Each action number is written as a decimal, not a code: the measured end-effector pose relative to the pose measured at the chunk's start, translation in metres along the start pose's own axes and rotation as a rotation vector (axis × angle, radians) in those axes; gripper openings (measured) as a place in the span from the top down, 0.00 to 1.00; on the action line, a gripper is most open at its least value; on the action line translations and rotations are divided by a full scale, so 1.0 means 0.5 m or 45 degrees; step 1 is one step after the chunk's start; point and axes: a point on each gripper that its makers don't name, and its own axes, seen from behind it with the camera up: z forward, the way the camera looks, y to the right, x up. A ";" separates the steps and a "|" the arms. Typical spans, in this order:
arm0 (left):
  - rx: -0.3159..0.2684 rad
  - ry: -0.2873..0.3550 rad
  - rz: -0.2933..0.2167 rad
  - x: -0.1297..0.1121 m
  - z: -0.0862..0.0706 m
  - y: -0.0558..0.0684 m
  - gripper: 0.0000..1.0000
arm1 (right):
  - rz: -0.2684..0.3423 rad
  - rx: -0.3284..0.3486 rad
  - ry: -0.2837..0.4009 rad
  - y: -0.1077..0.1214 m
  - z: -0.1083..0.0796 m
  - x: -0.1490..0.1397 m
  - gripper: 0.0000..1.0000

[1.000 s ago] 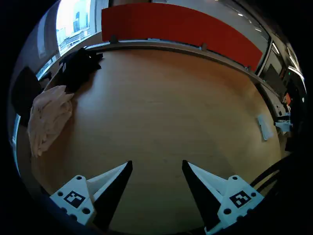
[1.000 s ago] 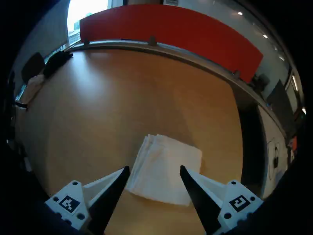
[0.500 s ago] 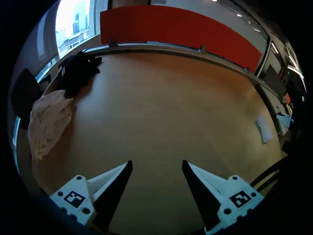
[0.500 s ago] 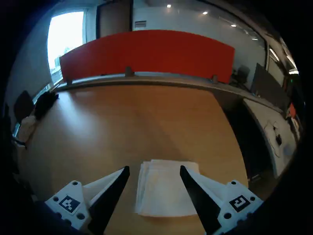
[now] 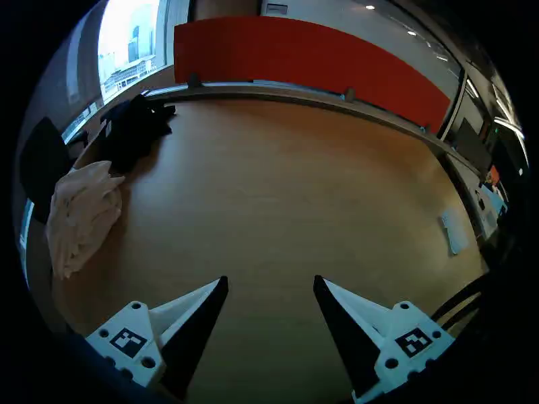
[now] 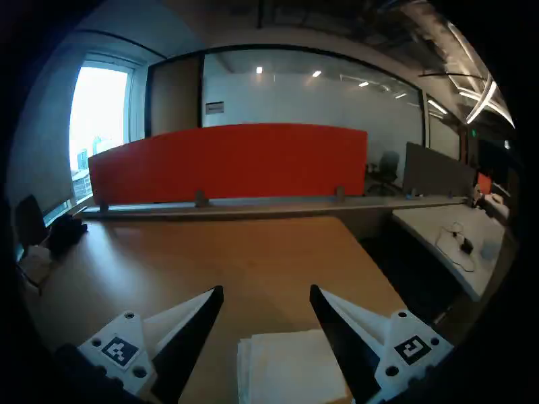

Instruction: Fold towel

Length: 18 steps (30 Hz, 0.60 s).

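A white towel (image 6: pixel 291 367), folded into a flat stack of layers, lies on the wooden table (image 6: pixel 222 262) at the bottom of the right gripper view. My right gripper (image 6: pixel 266 299) hangs open above the towel's far edge, with nothing between its fingers. In the left gripper view the folded towel (image 5: pixel 453 229) appears small, near the table's right edge. My left gripper (image 5: pixel 269 289) stands open over bare table (image 5: pixel 269 182), holding nothing.
A crumpled cream cloth (image 5: pixel 81 212) and a black bundle (image 5: pixel 135 124) lie at the table's left edge. A red divider screen (image 5: pixel 303 54) runs along the far edge. To the right stands another desk (image 6: pixel 451 246) with cables on it.
The right gripper has tilted upward and drawn back, so the folded towel slid from the middle of its view to the bottom. The left gripper has barely moved.
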 end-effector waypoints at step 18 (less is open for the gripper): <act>-0.023 0.305 -0.058 0.137 -0.017 0.000 0.06 | -0.045 0.021 0.143 -0.070 -0.007 0.072 0.01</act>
